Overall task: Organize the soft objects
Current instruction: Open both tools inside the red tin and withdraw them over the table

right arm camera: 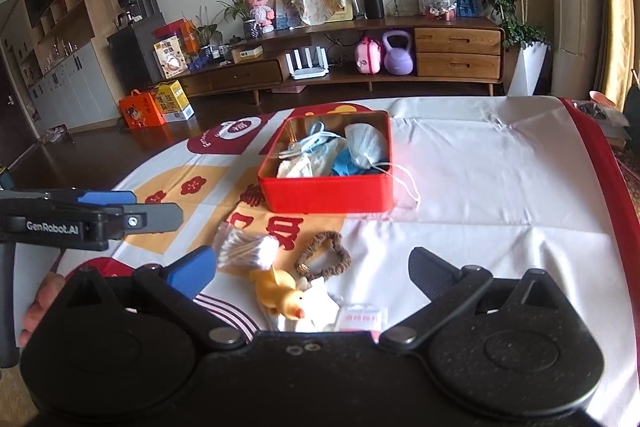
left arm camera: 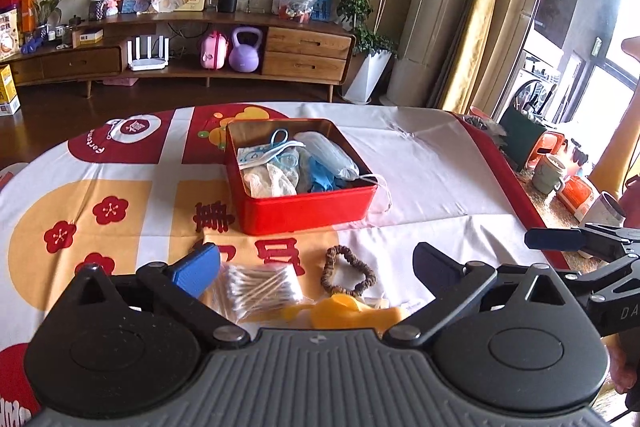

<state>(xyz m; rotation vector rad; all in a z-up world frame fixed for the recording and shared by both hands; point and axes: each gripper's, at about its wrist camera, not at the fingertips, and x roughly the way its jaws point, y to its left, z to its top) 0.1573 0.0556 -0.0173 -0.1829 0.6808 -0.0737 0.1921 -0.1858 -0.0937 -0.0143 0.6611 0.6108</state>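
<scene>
Red tin (left arm camera: 304,213) of soft things on the worktop (left arm camera: 432,163), both tools spread wide and empty

Masks and blue gloves fill the tin, one mask's ear loop (left arm camera: 382,197) hanging over its near right corner; nearer lie a packet of cotton swabs (left arm camera: 260,291), a brown scrunchie (left arm camera: 348,271) and a yellow duck toy (right arm camera: 280,297), all apart from the tin; left tool (left arm camera: 316,263) and right tool (right arm camera: 312,265) hover over these, gripping nothing.

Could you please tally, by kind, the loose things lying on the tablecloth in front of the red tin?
Bag of cotton swabs: 1
Brown hair scrunchie: 1
Yellow duck toy: 1
White packet with red print: 1
Total: 4
</scene>
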